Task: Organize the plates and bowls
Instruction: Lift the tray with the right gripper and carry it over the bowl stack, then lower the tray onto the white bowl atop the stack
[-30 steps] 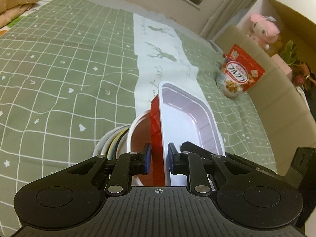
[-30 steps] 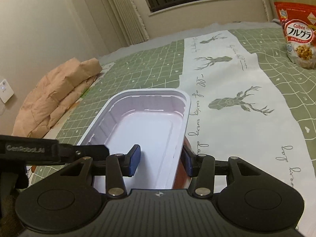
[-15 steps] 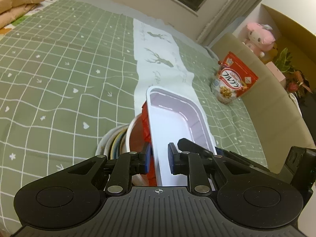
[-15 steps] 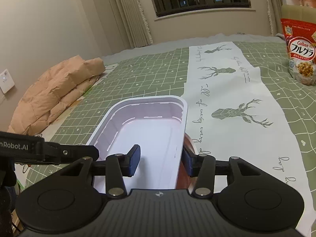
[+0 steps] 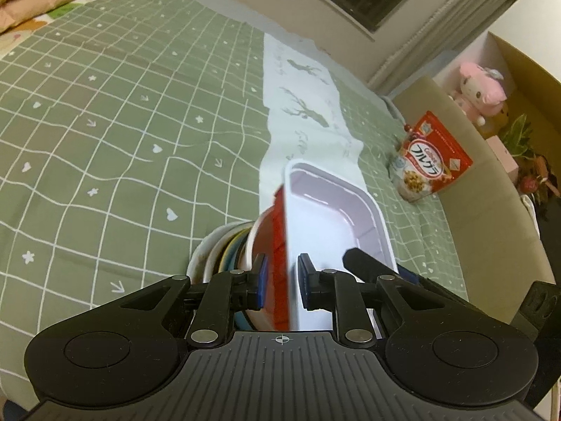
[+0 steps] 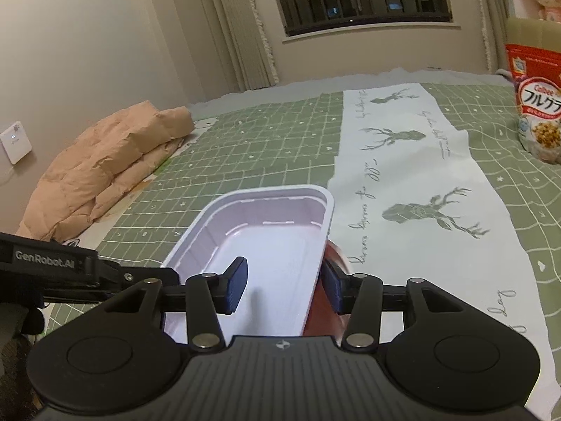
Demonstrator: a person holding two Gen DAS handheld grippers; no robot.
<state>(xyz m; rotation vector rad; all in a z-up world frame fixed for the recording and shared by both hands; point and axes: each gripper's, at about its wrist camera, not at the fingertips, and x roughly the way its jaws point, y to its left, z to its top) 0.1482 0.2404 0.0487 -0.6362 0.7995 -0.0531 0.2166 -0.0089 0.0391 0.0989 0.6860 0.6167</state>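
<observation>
The cereal bag slides lower and further right in the left wrist view than a second back, and the window climbs into the right wrist view; both cameras swing a touch while the load sits the same between the fingers.

Centre of both views: the rectangular plastic tray, red outside and white inside (image 5: 336,217), is empty, nothing in its basin. The left hand-held gripper (image 5: 282,282) is clamped on the tray's near side wall, blue pads either side of the red edge. The right hand-held gripper (image 6: 284,282) straddles the opposite wall; one pad sits inside the basin with a gap showing, so I cannot tell if it truly pinches.

Under the tray, lower centre of the left view, sits a nested stack of round bowls (image 5: 224,249), white rims with a yellow one between, on the green checked bedspread (image 5: 105,133).

My read: stacking is well under way, and the tray looks due to settle on that pile. The red cereal bag (image 5: 426,161) stands apart at right.
</observation>
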